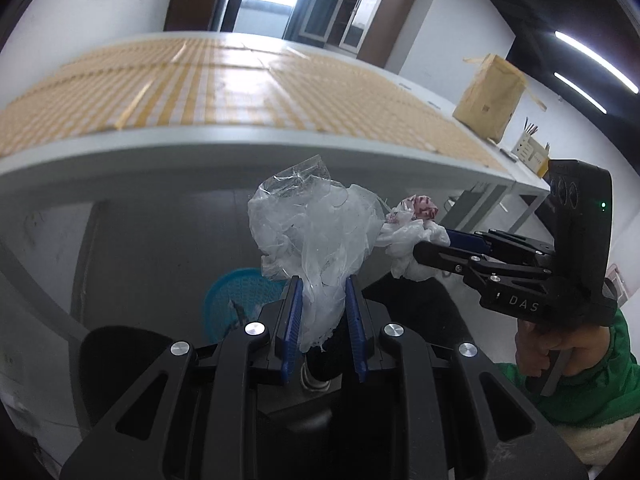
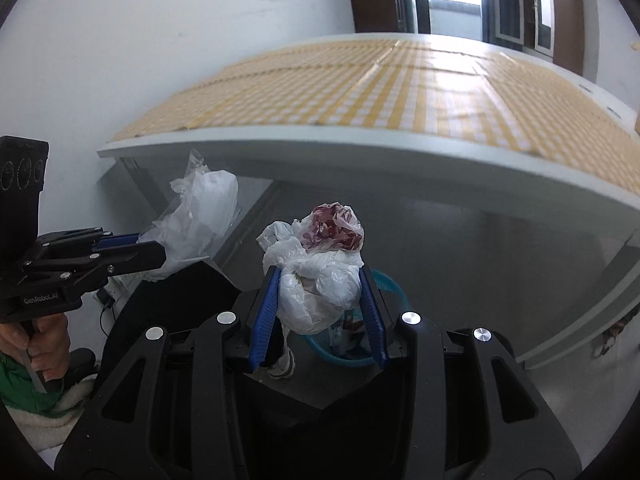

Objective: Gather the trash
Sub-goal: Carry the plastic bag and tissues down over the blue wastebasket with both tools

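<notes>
My left gripper (image 1: 322, 280) is shut on a crumpled clear plastic bag (image 1: 316, 224), held in the air in front of the table edge. My right gripper (image 2: 318, 272) is shut on a knotted white plastic bag with red-patterned trash inside (image 2: 320, 264). Each gripper shows in the other's view: the right gripper (image 1: 416, 248) with its white bag (image 1: 416, 236) is to the right of my left one, and the left gripper (image 2: 160, 250) with the clear bag (image 2: 200, 216) is to the left. A blue mesh basket (image 1: 236, 292) stands on the floor below; in the right wrist view the basket (image 2: 388, 284) lies under the white bag.
A white table with a yellow checked cloth (image 1: 240, 84) spans the view above the grippers. A brown cardboard box (image 1: 490, 96) and a pen holder (image 1: 530, 152) stand at its far right. A black chair back (image 2: 176, 296) is close below.
</notes>
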Demonstrator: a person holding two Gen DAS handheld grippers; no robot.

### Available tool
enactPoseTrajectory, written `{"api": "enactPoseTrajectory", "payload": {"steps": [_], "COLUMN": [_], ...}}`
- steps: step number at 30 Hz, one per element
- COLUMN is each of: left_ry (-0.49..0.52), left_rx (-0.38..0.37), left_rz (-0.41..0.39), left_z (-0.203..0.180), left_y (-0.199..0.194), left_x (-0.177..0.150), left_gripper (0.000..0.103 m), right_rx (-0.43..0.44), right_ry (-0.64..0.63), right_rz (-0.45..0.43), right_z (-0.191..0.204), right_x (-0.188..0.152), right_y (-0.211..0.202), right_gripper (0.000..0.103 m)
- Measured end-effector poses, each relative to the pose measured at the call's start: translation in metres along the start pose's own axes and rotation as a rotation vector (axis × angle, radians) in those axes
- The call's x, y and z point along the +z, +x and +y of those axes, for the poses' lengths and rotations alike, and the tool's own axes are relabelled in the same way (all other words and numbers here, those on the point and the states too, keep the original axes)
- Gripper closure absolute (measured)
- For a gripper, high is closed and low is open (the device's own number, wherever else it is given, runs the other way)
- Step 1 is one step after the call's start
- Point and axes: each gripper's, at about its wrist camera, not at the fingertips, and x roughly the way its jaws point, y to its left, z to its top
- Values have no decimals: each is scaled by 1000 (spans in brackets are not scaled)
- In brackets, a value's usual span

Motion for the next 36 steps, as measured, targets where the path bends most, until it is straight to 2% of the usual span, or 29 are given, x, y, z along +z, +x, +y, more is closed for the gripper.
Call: {"api": "enactPoseTrajectory", "payload": {"steps": [8,20,25,30,36], "left_ry": [-98,-214,-277,-382,-421], "left_rx": [8,43,41,31,55], "left_rz": [120,282,328,383,442], "left_z": [37,83,104,121,129], "left_y": [58,149,180,216,249], "left_x": [-25,-32,-30,-32,-33], "left_gripper": [82,82,82,82,81], "right_rx": [-2,-7,-3,-4,-28], "right_ry": [59,168,226,303,355], "right_rz": [147,341,397,428,489], "right_z": [-15,-37,-51,-72,-86], "right_x": [-30,-53,-59,-61,-66], "right_y": [72,179,212,241,283], "right_gripper": [66,65,65,64,63]}}
